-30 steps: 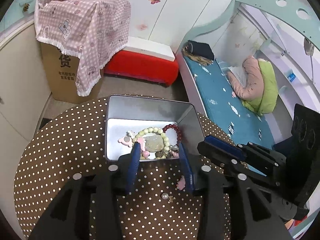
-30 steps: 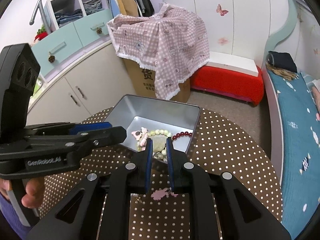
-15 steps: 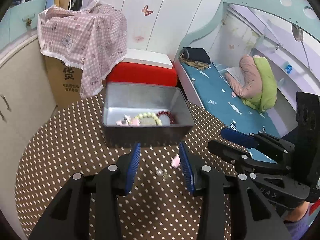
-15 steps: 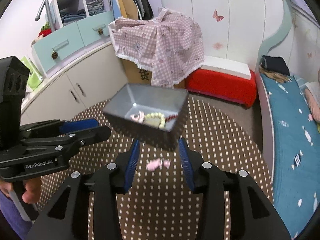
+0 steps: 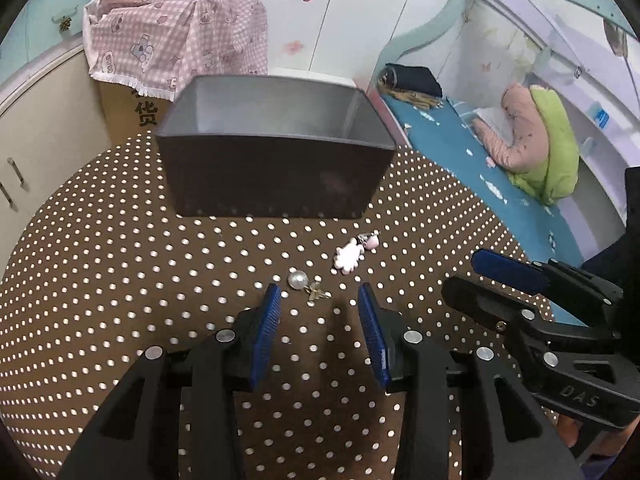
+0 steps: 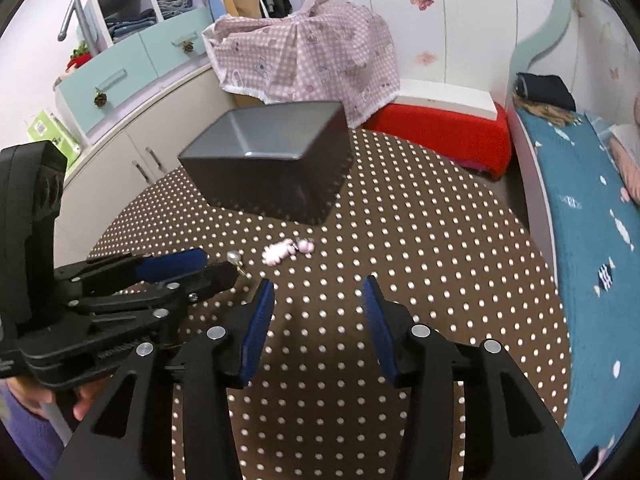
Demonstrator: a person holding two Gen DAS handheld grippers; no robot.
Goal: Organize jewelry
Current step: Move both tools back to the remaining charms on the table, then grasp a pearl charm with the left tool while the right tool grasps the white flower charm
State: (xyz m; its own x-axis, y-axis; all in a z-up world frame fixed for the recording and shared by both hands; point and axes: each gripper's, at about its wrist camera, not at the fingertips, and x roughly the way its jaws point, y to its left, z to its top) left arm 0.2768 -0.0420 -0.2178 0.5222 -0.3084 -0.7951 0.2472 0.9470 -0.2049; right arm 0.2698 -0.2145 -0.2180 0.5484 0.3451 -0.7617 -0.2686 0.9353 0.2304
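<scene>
A grey tin box [image 5: 272, 168] stands at the far side of the brown dotted tablecloth [image 5: 120, 280]; its near wall hides what lies inside. In front of it lie a pink flower charm [image 5: 348, 257] and a pearl earring [image 5: 298, 280]. My left gripper [image 5: 318, 296] is open low over the cloth, the earring just ahead of its tips. My right gripper [image 6: 318, 286] has its jaws opening with nothing between them; the charm [image 6: 280, 251] lies ahead of it and the tin [image 6: 268, 160] beyond. Each gripper shows in the other's view: the right [image 5: 460, 272], the left [image 6: 212, 264].
Behind the table stand a cardboard box under a pink checked cloth [image 6: 312, 56] and a red stool [image 6: 440, 132]. A bed with a teal mattress [image 5: 460, 148] runs along the right. Cabinets [image 6: 120, 148] curve along the left. A hand [image 6: 28, 400] holds the left gripper.
Both grippers drew back from over the tin and sank toward the cloth. The right jaws went from nearly shut to wide. The jewelry in the tin dropped out of sight behind its wall.
</scene>
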